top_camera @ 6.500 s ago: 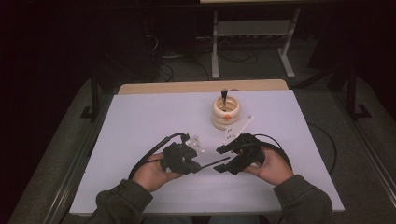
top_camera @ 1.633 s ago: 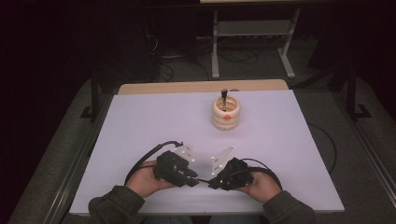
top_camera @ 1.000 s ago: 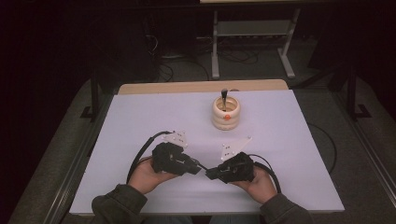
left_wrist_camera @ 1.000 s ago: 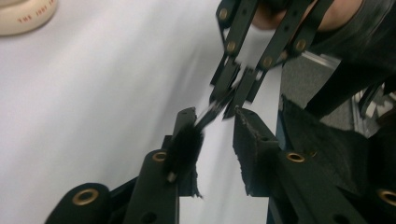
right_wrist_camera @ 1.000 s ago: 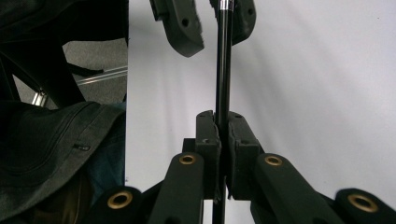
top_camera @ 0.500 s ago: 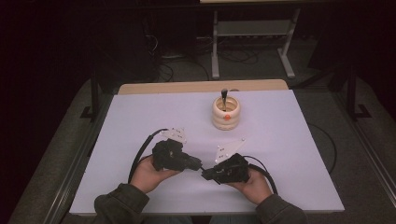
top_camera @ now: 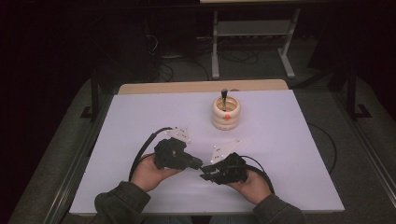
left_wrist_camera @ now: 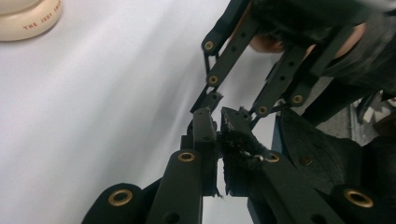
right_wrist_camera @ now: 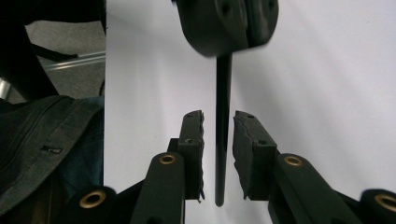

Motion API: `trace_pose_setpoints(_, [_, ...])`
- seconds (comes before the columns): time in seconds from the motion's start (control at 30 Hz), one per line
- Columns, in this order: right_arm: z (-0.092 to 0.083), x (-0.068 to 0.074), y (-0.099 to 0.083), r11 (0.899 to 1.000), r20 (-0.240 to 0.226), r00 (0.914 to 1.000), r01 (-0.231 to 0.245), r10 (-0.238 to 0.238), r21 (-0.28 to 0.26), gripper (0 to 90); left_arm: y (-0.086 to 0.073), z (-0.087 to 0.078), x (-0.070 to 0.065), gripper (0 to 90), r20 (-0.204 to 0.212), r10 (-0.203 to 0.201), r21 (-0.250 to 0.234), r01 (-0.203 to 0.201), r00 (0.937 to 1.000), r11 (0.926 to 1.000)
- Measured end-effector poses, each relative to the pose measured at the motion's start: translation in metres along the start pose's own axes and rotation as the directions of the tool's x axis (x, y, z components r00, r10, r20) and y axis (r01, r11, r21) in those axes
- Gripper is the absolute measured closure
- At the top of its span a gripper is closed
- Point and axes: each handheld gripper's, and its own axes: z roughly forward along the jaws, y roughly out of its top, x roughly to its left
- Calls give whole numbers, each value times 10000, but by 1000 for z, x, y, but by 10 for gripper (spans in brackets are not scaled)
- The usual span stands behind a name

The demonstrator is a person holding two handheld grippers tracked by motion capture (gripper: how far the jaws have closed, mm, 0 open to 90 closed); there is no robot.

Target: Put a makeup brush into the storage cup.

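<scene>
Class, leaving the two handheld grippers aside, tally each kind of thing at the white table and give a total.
Cream ringed pot: 1
Black-handled tool standing in the pot: 1
Thin black rod: 1
Total: 3

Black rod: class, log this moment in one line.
left gripper: shut on black rod | right gripper: jaws just been opening, rod between them, pads clear
</scene>
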Motion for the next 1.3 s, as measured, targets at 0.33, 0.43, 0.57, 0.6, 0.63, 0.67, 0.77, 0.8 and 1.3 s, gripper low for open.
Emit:
trace_pose_setpoints(0.33, [-6, 1, 9, 9997, 89, 9997, 233, -233, 49, 837, 7, 6, -5, 854, -38, 253, 403, -251, 9997, 9989])
trace_pose_setpoints(0.43, [-6, 1, 8, 9997, -40, 9997, 225, -225, 21, 841, 7, 5, -5, 843, -34, 295, 392, -294, 9996, 9988])
trace_pose_setpoints(0.57, [-7, -3, 5, 9998, -197, 9996, -178, 177, -54, 841, 5, 3, -5, 757, -119, 355, 310, -352, 9993, 9989])
trace_pose_setpoints(0.6, [-8, -4, 4, 9996, -241, 9993, -277, 276, -71, 842, 5, 3, -5, 740, -167, 365, 338, -359, 9992, 9988])
trace_pose_setpoints(0.63, [-9, -5, 3, 9986, -289, 9983, -516, 512, -117, 842, 4, 2, -5, 723, -272, 437, 353, -427, 9987, 9985])
trace_pose_setpoints(0.67, [-10, -6, 1, 9981, -349, 9976, -602, 597, -150, 842, 3, 1, -4, 715, -308, 453, 366, -441, 9985, 9984])
trace_pose_setpoints(0.77, [-13, -10, -3, 9972, -277, 9970, -733, 728, -159, 842, -2, 0, -3, 695, -396, 206, 325, -193, 9990, 9993])
trace_pose_setpoints(0.8, [-14, -11, -4, 9973, -246, 9972, -716, 712, -143, 841, -3, -1, -2, 690, -450, 128, 370, -111, 9989, 9993])
trace_pose_setpoints(1.3, [-36, -35, -10, 9872, -223, 9876, -1562, 1555, -323, 841, -23, -9, 9, 626, -1300, -242, 119, 260, 9912, 9996])
